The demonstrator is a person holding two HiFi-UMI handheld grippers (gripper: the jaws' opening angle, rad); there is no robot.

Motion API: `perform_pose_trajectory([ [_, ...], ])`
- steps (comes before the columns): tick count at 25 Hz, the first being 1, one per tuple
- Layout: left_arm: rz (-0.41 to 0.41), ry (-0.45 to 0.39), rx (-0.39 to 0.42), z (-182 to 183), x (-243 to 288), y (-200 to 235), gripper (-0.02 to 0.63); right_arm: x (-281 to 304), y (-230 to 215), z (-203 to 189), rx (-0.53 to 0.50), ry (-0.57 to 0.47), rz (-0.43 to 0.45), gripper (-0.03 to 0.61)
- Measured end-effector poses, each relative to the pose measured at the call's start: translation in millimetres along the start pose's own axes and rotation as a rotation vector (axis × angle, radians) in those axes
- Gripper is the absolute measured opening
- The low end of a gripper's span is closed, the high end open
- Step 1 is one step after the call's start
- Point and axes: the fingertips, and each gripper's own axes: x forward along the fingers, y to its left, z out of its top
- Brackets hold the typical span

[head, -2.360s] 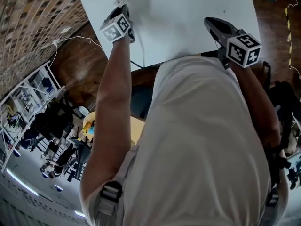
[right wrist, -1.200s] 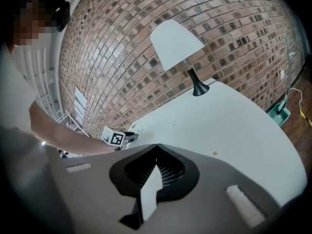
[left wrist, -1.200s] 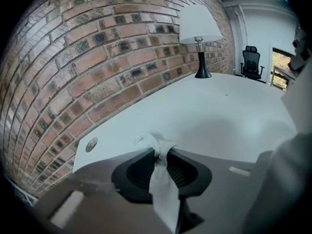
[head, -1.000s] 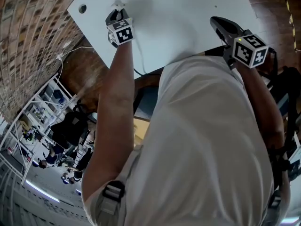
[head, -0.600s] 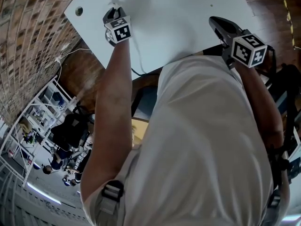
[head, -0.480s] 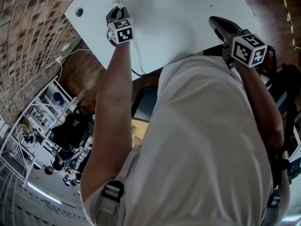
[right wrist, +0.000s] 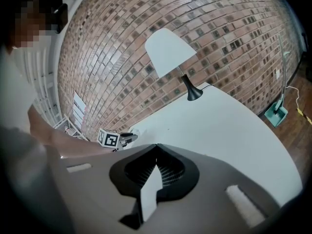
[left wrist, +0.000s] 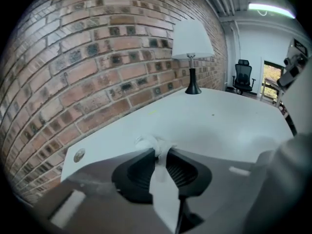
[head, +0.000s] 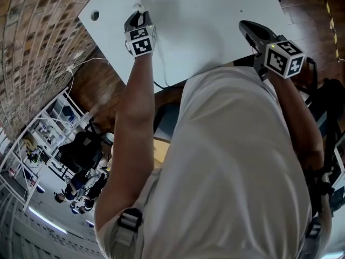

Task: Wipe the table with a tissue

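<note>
White table [head: 210, 9] is bare over most of the upper frame, and the one tissue [head: 137, 6] is at upper left, near the left edge and its single hole [head: 95, 15]. Of the two grippers, the left gripper [head: 138, 14] pinches this tissue, while the right gripper [head: 243, 26] is over the near edge at upper right, jaws pressed together and empty. One lamp [left wrist: 191, 43] stands at the far end beside the brick wall [left wrist: 73, 57].

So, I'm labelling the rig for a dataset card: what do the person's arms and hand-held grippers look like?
The left hand-held gripper and right hand-held gripper are dark grey with ribbed black pads; each carries a white cube printed with black square markers. Forearms are unsleeved; the person wears a pale shirt and grey buckled straps.
</note>
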Motion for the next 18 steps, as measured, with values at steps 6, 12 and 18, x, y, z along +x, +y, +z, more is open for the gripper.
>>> perform_pose_trajectory([
  [6, 0.187, 0.110, -0.152, -50.4, -19.6, 67.6, 0.080, -1.9, 1.8, -3.4, 0.000, 0.003, 0.002, 0.008],
  [12, 0.231, 0.157, -0.183, -72.4, -27.3, 73.4, 0.080, -9.7, -4.0, -8.1, 0.016, 0.007, -0.017, 0.008],
  [18, 0.156, 0.118, -0.116, -51.5, -5.9, 37.2, 0.080, -16.9, -6.2, -4.7, 0.011, 0.006, -0.025, 0.008],
])
